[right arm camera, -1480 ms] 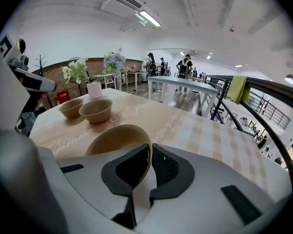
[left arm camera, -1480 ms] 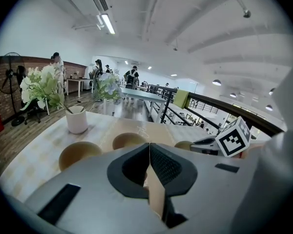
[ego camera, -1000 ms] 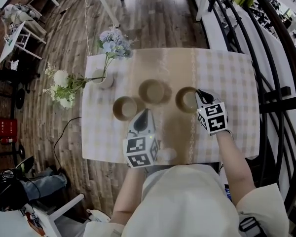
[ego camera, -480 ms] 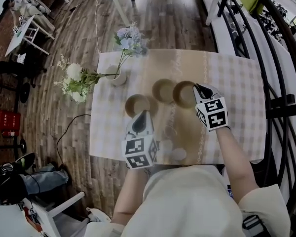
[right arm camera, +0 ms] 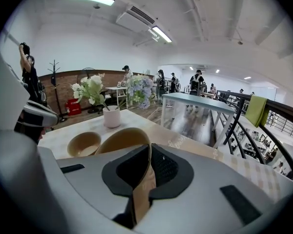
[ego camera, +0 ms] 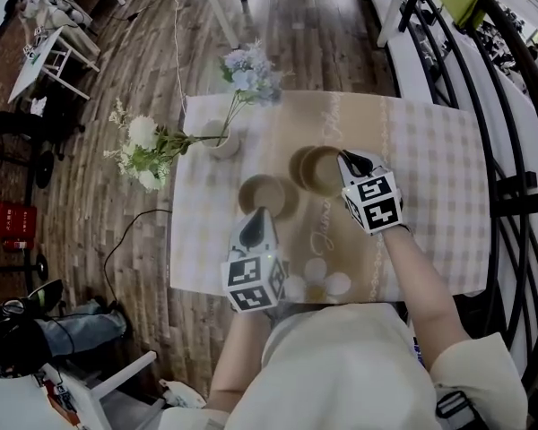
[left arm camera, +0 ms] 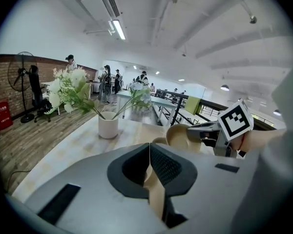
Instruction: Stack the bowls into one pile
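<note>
Three tan bowls are on the checked table [ego camera: 430, 150]. My right gripper [ego camera: 345, 159] is shut on the rim of one bowl [ego camera: 325, 170] and holds it tilted, overlapping the middle bowl [ego camera: 298, 165]; whether the two touch is unclear. In the right gripper view the held bowl [right arm camera: 121, 139] rises from the shut right gripper [right arm camera: 149, 155]. My left gripper [ego camera: 258, 215] is at the near rim of the left bowl [ego camera: 265, 193]. The left gripper view shows the left gripper [left arm camera: 149, 152] shut on a tan bowl wall, with the right-held bowl [left arm camera: 183, 137] ahead.
A white vase [ego camera: 222, 140] with white and blue flowers [ego camera: 143, 152] stands at the table's far left corner. A black railing [ego camera: 511, 150] runs along the right. Wooden floor surrounds the table, with white furniture [ego camera: 49, 43] at the far left.
My right gripper carried its bowl leftwards until it overlaps the middle bowl. The left gripper stayed at the left bowl's near rim.
</note>
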The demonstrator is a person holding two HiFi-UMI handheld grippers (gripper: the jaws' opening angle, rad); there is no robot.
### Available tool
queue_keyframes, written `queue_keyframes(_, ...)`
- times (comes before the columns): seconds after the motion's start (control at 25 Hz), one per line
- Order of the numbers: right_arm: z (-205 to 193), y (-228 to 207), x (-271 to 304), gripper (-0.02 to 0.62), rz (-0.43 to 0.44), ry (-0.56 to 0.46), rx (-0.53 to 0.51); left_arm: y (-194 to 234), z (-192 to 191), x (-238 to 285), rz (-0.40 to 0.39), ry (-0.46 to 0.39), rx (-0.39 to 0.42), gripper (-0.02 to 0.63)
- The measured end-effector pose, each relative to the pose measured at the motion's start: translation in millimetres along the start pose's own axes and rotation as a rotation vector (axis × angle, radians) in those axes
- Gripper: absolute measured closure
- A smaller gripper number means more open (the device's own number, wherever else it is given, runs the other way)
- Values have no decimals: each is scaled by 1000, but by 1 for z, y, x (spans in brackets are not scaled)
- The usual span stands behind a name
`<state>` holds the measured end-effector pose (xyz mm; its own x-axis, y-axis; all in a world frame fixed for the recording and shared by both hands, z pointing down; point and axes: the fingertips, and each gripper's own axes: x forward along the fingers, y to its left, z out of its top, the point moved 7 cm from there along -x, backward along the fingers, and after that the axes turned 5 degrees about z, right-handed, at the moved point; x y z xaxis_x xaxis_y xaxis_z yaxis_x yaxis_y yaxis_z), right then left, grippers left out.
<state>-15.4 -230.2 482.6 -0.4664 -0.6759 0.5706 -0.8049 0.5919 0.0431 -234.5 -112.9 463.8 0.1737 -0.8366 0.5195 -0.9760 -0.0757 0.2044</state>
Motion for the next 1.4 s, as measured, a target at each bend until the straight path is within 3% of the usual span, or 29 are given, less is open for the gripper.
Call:
queue_keyframes(1.24, -14, 10, 60, 580, -3, 113, -3, 32, -7, 31, -8, 44, 9, 601)
queue_keyframes(1.4, -17, 10, 57, 516, -5, 117, -2, 36, -6, 32, 2, 26, 22, 601)
